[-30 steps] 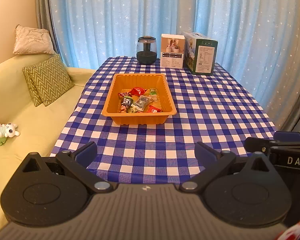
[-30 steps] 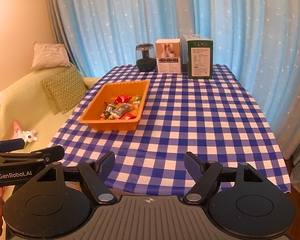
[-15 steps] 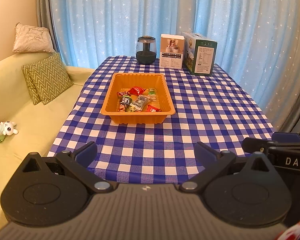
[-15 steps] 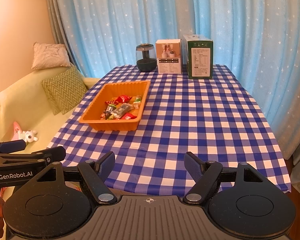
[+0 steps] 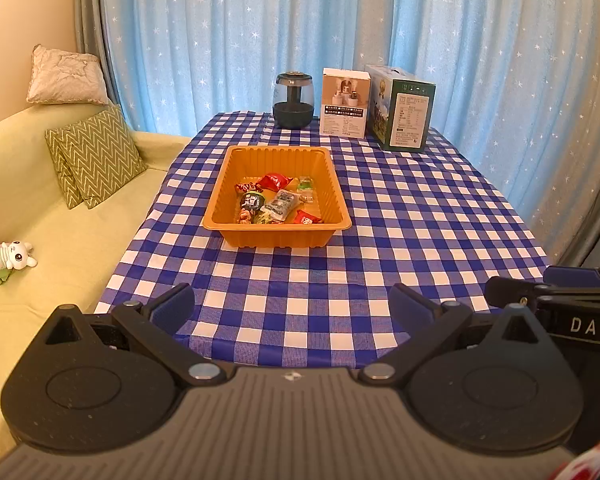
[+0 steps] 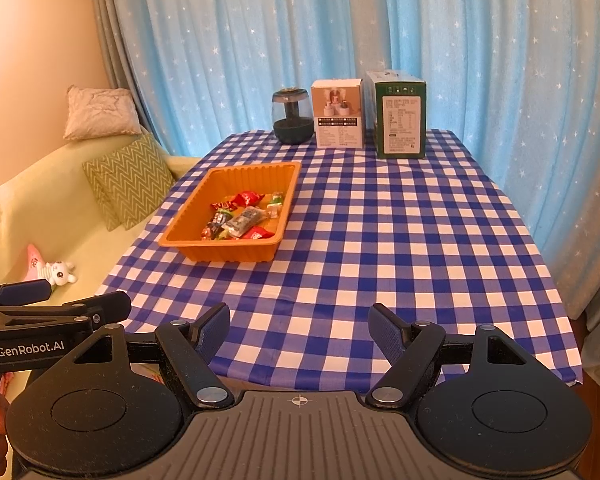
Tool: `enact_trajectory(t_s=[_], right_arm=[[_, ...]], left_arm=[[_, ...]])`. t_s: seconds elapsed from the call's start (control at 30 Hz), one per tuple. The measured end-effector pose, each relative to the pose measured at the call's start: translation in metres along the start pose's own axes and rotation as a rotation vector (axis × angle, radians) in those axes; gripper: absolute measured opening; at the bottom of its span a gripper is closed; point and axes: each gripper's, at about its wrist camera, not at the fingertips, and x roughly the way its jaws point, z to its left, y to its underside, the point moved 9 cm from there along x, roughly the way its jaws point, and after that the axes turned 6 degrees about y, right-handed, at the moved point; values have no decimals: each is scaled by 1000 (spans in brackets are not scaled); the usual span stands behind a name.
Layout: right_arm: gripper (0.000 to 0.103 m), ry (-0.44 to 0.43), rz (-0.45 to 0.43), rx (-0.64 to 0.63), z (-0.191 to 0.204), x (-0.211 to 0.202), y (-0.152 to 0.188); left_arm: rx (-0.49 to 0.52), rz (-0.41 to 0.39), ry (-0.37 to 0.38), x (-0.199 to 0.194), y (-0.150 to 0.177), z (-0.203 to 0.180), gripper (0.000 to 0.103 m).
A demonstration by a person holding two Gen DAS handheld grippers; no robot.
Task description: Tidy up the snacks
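Bright wrapped snacks (image 5: 275, 202) heaped in an orange tray (image 5: 220, 196) — both hand-held grippers (image 5: 292, 306) (image 6: 299, 330) gape wide, empty.

Tray (image 5: 277, 236): orange plastic, ribbed walls, slight gloss. Snacks (image 5: 278, 204) inside the tray: shiny foil and clear film wrappers. Tablecloth (image 5: 400, 216) under the tray: checked cloth, smooth, faint sheen. Boxes (image 5: 400, 108) behind the tray: printed cardboard. Left gripper (image 5: 292, 308): matt black plastic; pads (image 5: 172, 306) looked textured blue rubber.
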Motion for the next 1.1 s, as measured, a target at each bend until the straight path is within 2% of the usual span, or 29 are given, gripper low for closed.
enact_trajectory(t_s=[1.1], right_arm=[[76, -4, 3, 7, -3, 1, 1]], left_arm=[[0, 2, 1, 0, 4, -3, 103]])
